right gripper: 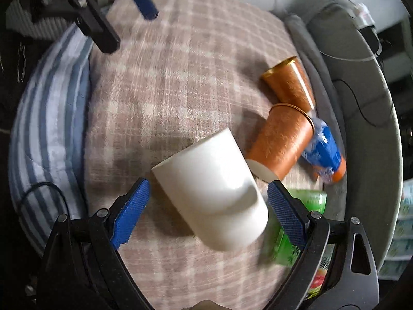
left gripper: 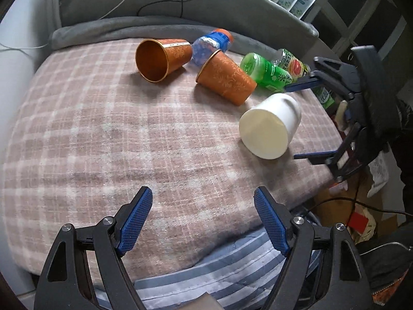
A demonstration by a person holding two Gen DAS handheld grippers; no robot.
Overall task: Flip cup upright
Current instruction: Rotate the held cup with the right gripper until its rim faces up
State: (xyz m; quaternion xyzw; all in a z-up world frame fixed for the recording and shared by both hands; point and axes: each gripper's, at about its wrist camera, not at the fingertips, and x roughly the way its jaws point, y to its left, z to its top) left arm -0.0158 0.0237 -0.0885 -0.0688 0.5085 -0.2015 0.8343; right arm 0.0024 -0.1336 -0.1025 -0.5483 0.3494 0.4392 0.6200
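A white mug [left gripper: 269,126] lies on its side on the plaid blanket [left gripper: 129,134], its flat bottom toward the left wrist view. My right gripper [right gripper: 207,188] is open with the mug [right gripper: 214,193] between its two blue pads, apart from both. It shows from the side in the left wrist view [left gripper: 291,121], at the mug's right. My left gripper [left gripper: 202,192] is open and empty, low over the blanket's near edge. Two orange cups [left gripper: 162,58] [left gripper: 227,77] lie on their sides farther back.
A blue-labelled bottle [left gripper: 211,44] and green bottles [left gripper: 268,72] lie behind the cups. A striped sheet [left gripper: 206,276] lies under the blanket's near edge. A grey padded rim [left gripper: 232,2] curves round the back. Clutter and cables sit beyond the right edge.
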